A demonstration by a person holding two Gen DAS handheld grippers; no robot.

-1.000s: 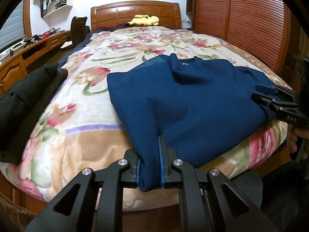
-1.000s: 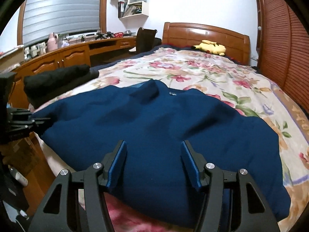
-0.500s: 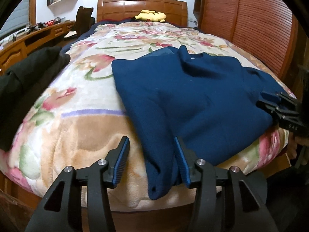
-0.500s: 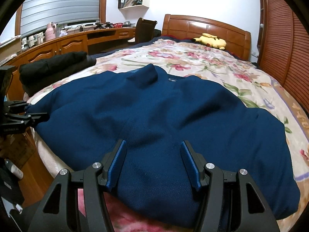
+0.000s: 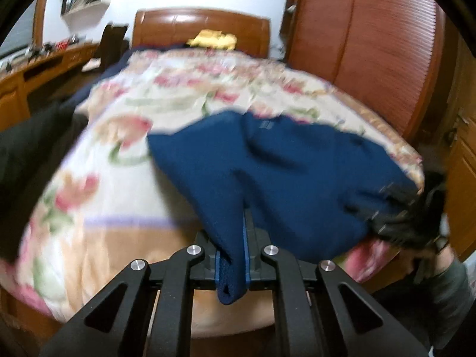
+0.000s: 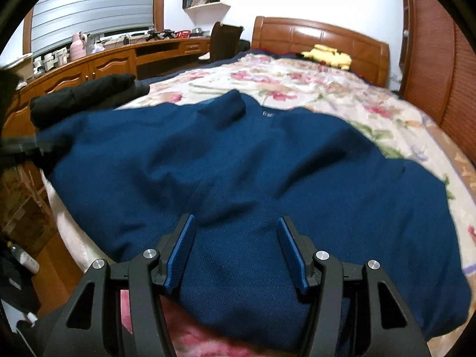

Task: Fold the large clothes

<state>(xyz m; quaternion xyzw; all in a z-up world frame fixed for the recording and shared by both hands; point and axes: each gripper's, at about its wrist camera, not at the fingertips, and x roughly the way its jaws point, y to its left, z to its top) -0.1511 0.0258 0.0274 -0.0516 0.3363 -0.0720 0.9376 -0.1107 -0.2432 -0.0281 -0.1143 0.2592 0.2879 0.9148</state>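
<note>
A large navy blue sweater (image 6: 238, 163) lies spread on the floral bedspread (image 6: 327, 89), its hem at the foot of the bed. My left gripper (image 5: 245, 223) is shut on the sweater's near corner (image 5: 232, 261), and the cloth rises into a ridge from the jaws. My right gripper (image 6: 236, 223) is open, its blue pads straddling the sweater's hem with cloth between them, not pinched. The left gripper also shows at the left edge of the right wrist view (image 6: 26, 145). The right gripper shows blurred at the right in the left wrist view (image 5: 398, 223).
Black folded clothing (image 6: 86, 95) lies on the bed's left side. A yellow plush toy (image 6: 327, 55) sits by the wooden headboard (image 6: 321, 35). A wooden desk (image 6: 89, 68) and a chair (image 6: 226, 41) stand on the left. A slatted wardrobe (image 5: 372, 44) stands to the right.
My left gripper was shut on the corner, opened half a second ago, and is shut on it again, lifting the cloth. My right gripper stays open over the hem.
</note>
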